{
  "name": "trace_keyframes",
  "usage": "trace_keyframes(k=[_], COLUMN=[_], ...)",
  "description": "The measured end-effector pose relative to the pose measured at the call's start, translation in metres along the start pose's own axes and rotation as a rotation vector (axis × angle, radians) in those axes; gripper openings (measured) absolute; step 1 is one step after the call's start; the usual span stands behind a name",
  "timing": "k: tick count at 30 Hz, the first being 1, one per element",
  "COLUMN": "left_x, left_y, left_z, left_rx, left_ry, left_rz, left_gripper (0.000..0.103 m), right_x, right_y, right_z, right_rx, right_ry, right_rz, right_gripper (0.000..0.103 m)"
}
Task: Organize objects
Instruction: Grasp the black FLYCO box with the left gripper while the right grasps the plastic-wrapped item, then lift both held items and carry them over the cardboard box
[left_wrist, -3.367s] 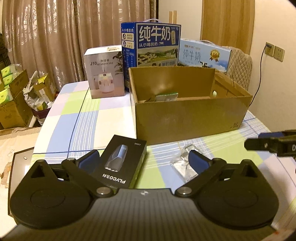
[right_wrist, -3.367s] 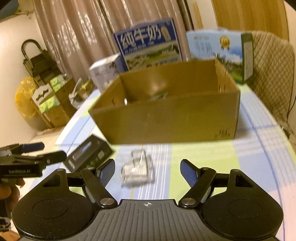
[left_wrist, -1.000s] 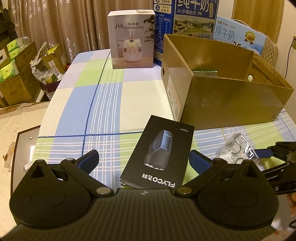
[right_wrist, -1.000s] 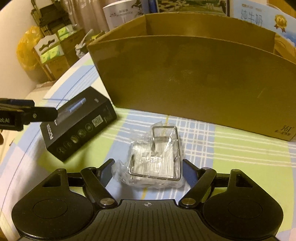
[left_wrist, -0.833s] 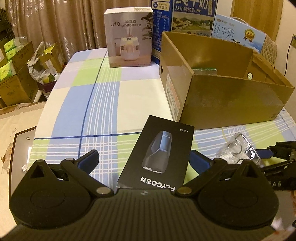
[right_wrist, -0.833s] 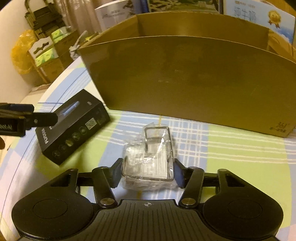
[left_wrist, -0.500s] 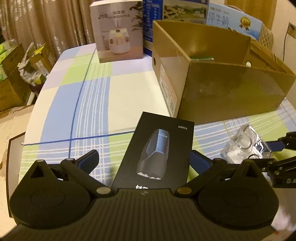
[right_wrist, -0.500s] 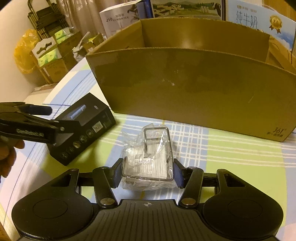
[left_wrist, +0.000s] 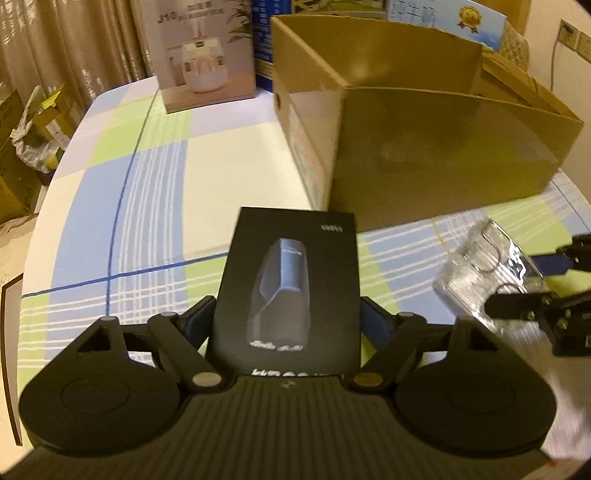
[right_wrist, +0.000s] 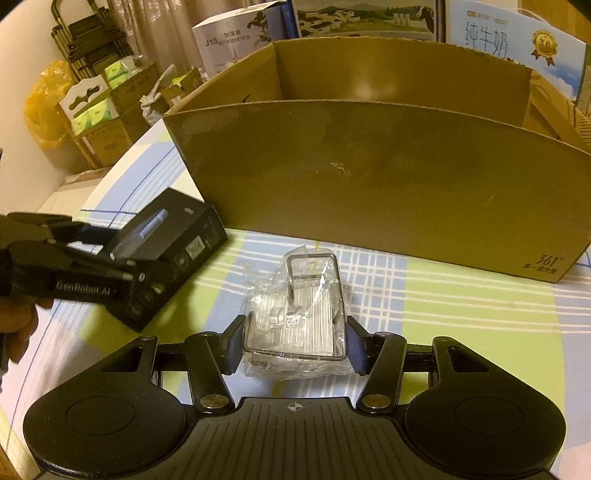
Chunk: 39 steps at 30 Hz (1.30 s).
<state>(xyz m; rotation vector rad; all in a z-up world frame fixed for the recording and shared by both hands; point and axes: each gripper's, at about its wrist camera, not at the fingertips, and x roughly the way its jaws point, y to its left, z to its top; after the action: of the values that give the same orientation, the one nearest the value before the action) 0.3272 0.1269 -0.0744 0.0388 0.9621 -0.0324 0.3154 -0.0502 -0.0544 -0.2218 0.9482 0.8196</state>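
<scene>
left gripper: jaws have just been closing; black box seen between the blue pads, both pads right at its long edges, the frame blurred; the grip reads as clamped on it.
black box: flat black carton with a grey device printed on top, lying on the surface, just in front of the near left corner of the cardboard box; in the right wrist view its far end is seen beside the box wall, apart from it.
right gripper: pads pressed on both sides of the clear packet, clamped on it; also seen from the left wrist at the right edge.
clear packet: transparent plastic wrap with a clear case and a wire loop inside, crumpled; resting on the surface, in front of the long wall of the cardboard box, to the right of the black box and apart from it; in the left view blurred.
cardboard box: large brown carton, top open, standing on the surface; contents not visible from here.
surface: checked cloth in blue, green and cream.
humidifier box: white carton standing upright behind the cardboard box, to its left.
milk cartons: blue and white, behind the cardboard box.
hand: part of one seen under the left gripper body, at the left edge.
</scene>
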Motion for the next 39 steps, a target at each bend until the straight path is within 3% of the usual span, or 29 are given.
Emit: trace_keyframes(k=[7,13,19,27,39], left_x=[-0.024,-0.043,-0.053,-0.042,-0.033], left_y=[-0.030,-0.061,-0.081,-0.081,-0.081], left_z=[-0.017,-0.034,-0.038,-0.032,-0.028], left_rx=[0.009,0.071,0.125,0.114,0.095], left_ry=[0.034,0.061,0.049,0.058,0.068], left_rz=[-0.075,-0.083,-0.079,-0.061,-0.059], left_gripper=[0.077,0.077,0.086,0.086,0.076], right_x=[-0.020,-0.048,-0.081,-0.093,-0.091], right_y=[-0.006,-0.018,-0.018,-0.013,-0.009], right_z=[-0.013,-0.024,-0.037,-0.040,-0.036], right_rx=[0.026,0.050,0.038,0.028,0.018], right_ry=[-0.007,-0.035,-0.045,-0.073,-0.085], right_rz=[-0.003,-0.024,-0.032,-0.023,-0.004], right_gripper=[0.051,0.051,0.051,0.051,0.051])
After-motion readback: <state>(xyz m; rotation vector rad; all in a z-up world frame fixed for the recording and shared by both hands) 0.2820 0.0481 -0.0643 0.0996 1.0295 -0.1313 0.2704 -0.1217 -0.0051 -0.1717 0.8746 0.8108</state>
